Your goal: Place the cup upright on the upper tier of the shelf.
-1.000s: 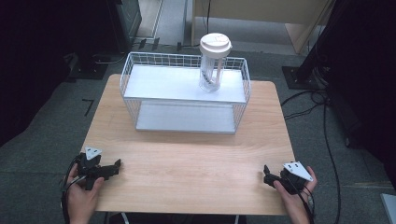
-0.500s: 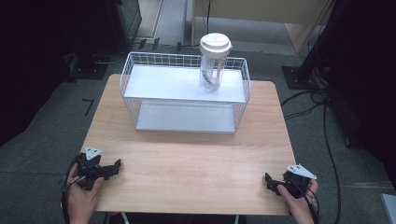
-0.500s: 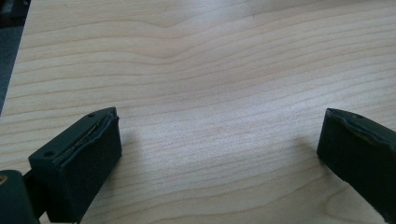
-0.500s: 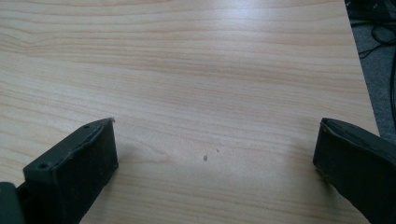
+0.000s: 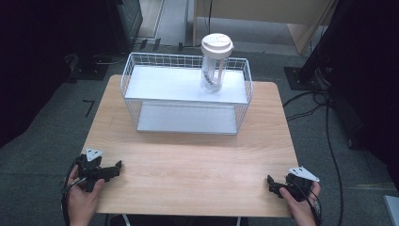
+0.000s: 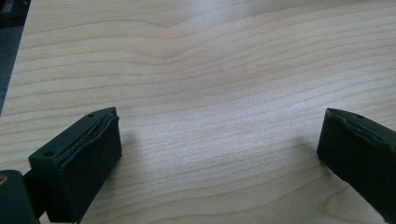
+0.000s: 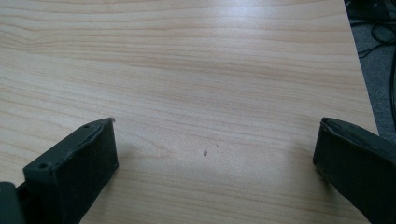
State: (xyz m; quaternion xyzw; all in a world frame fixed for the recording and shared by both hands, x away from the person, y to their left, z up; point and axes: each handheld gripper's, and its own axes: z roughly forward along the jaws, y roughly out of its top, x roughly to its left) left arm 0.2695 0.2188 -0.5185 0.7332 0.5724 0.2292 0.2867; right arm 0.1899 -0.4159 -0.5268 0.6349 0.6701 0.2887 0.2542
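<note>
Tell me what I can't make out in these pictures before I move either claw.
- What the clear jar on the wire rack holds: too small in the high view, blurred behind its wall.
- Back of the rack's lower shelf: hidden by the upper shelf.
- Right claw jaw gap: too small in the high view; its own view shows it open.
- Left claw: jaw bases cut off by the bottom edge.

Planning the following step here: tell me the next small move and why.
Probably lift the right gripper off the table and start it forward toward the jar on the top shelf of the wire rack. Both grippers rest open at the near edge with bare wood between their jaws, and the jar stands on the right side, nearer that hand than the left gripper.
</note>
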